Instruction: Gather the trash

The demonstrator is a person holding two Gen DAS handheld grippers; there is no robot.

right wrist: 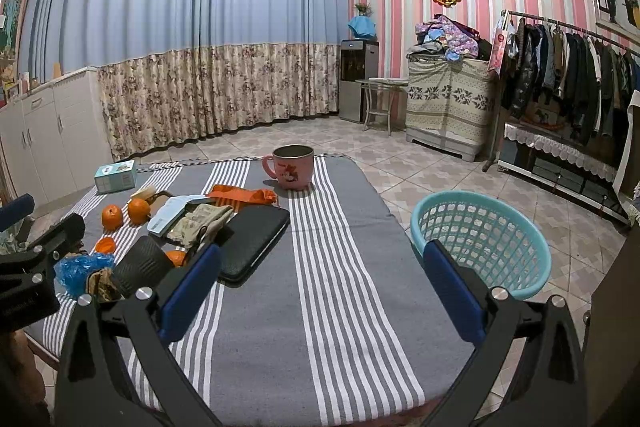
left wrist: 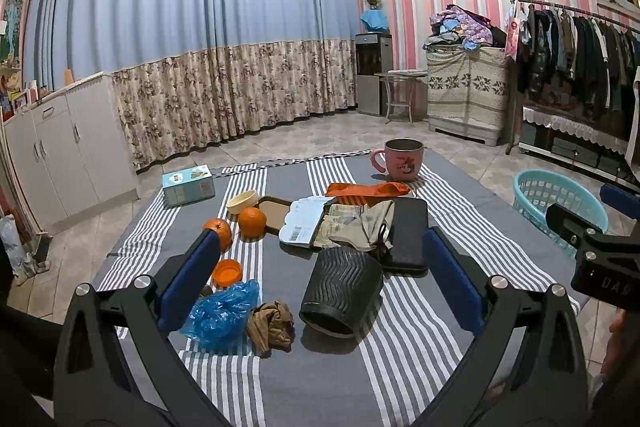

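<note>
**Both grippers spread wide above the striped table, trash ahead of the left one**

The striped tablecloth [left wrist: 328, 379] fills the space beneath both tools. Off its right edge, just beyond the right gripper's [right wrist: 322, 291] right finger, stands the turquoise basket [right wrist: 516, 267]. That gripper has its blue pads far apart and holds nothing; only bare cloth lies between them.

The left gripper [left wrist: 320, 279] is likewise splayed and empty. Between its fingers, just ahead, a black ribbed cup [left wrist: 340, 291] lies on its side, mouth toward the camera. Behind it rests a black flat case [left wrist: 408, 231], with a heap of papers and a beige cloth [left wrist: 340, 223] touching its left side. Farther ahead stands a pink mug [left wrist: 400, 159].

Near the left finger lie a crumpled blue plastic bag [left wrist: 222, 311] and, touching it, a crumpled brown wad [left wrist: 272, 323]. An orange lid [left wrist: 227, 271] sits just beyond the bag, with two oranges [left wrist: 252, 222] farther ahead.
</note>
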